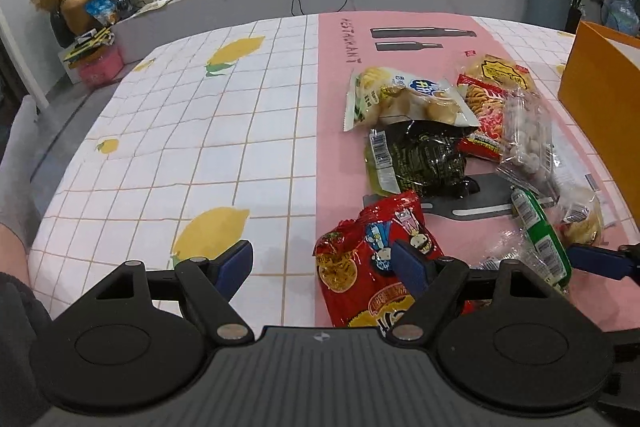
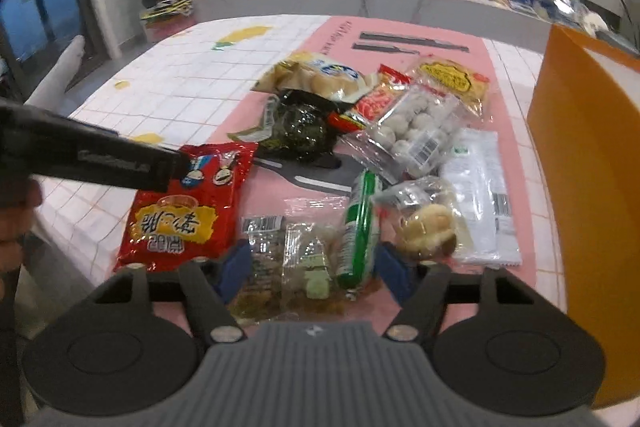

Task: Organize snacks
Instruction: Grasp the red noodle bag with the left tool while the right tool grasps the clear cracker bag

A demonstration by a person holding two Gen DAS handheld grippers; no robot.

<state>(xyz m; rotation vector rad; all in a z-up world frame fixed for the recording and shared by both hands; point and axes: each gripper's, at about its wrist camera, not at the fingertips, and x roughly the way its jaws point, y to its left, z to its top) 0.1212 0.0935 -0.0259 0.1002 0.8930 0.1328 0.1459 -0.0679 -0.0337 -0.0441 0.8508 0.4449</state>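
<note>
Though jaws wide, clear packets (image 2: 292, 251) (blurred)

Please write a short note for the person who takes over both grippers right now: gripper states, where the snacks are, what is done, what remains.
Left gripper: open, empty, over the red snack bag.
Right gripper: open, empty, over the green tube snack and the clear packets.
All snacks lie in a loose pile on the pink strip of the tablecloth. The orange box stands at the right.
Done: nothing visibly sorted.
Left: every packet.

Both wrist cams: snack pile (image 1: 460, 147), close.
</note>
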